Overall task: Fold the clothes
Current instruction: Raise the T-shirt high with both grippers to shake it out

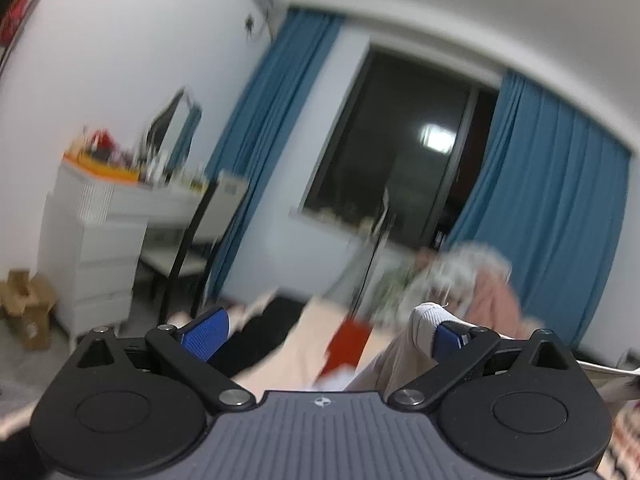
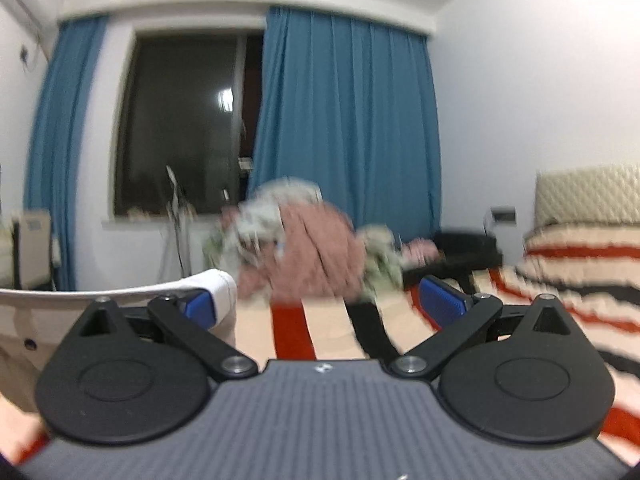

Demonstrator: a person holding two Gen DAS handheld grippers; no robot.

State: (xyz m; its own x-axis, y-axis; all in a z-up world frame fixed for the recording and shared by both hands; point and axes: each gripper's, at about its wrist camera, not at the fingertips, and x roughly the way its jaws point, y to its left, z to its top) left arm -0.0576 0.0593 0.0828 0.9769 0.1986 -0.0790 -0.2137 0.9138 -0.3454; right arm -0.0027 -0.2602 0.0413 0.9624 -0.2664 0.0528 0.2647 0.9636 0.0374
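above the striped bed (image 2: 568,280), both the left gripper (image 1: 332,332) and right gripper (image 2: 316,304) are held wide; a beige garment (image 1: 400,348) is draped against one blue finger of each.

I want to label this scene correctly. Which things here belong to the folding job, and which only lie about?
For the job:
beige garment
pile of clothes
left gripper
right gripper

Lying about:
striped blanket
blue curtains
white dresser
cardboard box
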